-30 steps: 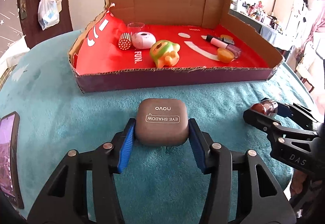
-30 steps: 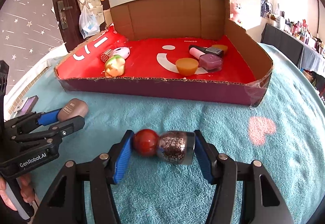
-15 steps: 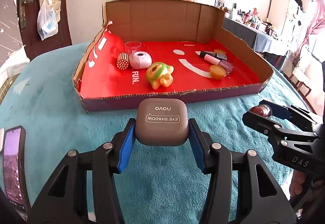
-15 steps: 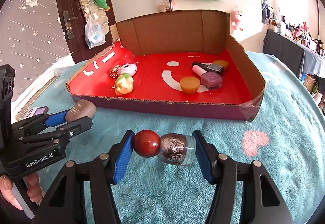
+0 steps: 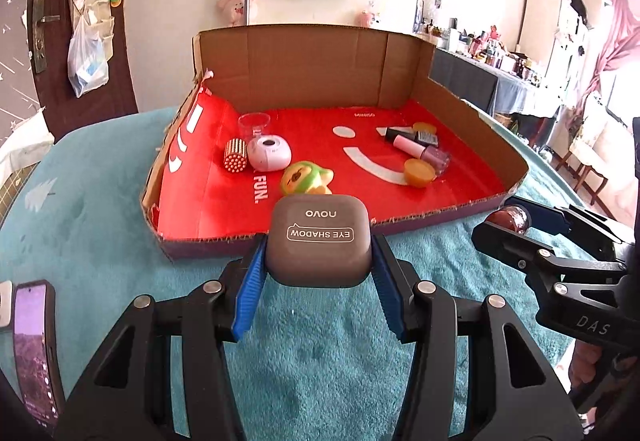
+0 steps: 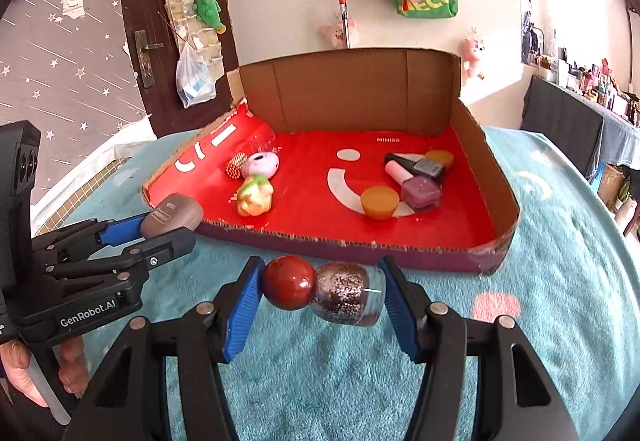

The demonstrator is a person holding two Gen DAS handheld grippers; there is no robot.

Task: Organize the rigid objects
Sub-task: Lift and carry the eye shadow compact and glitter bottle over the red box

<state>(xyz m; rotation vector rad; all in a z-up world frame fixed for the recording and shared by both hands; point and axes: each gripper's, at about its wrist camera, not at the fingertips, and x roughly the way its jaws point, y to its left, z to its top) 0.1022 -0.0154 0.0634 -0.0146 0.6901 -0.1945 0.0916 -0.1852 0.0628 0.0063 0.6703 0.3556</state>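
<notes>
Items boxed ahead of me: several; still in hand (both clamped): my left gripper holds eyeshadow case, my right gripper glitter bottle, cardboard box pending.

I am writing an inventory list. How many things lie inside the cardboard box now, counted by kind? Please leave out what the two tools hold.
Nail polish bottles: 3
Orange round pieces: 2
Green and yellow toy: 1
White round gadget: 1
Red dotted cylinder: 1
Clear cup: 1
Total: 9
</notes>
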